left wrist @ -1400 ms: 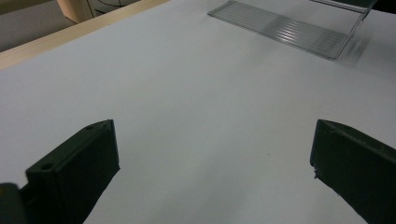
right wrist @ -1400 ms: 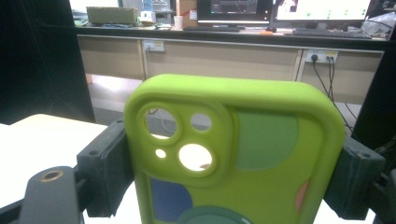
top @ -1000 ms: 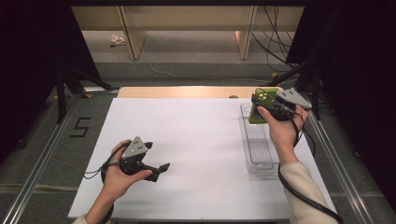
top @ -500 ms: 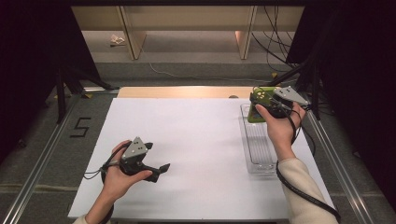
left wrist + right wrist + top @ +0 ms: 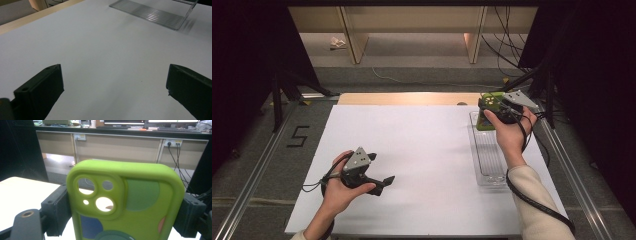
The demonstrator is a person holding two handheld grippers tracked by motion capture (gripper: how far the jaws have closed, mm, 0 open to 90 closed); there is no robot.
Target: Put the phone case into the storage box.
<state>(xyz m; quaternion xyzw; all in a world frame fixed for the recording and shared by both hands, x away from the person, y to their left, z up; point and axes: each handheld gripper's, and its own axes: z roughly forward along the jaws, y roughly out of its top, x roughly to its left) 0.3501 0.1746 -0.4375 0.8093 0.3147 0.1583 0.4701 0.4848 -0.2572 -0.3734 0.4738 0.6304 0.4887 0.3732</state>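
the right gripper is held above the far end of a clear plastic tray at the right side of the white table. its two black jaws pinch a lime-green phone case by its long edges, one jaw on each side. in the right gripper view the case stands upright and faces the camera with its back: a raised camera block with two large round holes and two smaller ones, then flat patches of colour, a grey-green circle, a dark blue shape, a small salmon spot at the right edge and a dark green ring at the bottom. no brand name or lettering can be read on the case. in the high view the case is in the air, off the table, over the tray's far rim.

the left gripper sits low over the near left part of the table, held in the person's left hand. its jaws stand spread wide apart with only bare white tabletop between them, as the left gripper view shows; the ribbed tray lies well apart from it, at the top of that view.

the one piece of writing that can be read is a black "5" marked on the grey floor to the left of the table.
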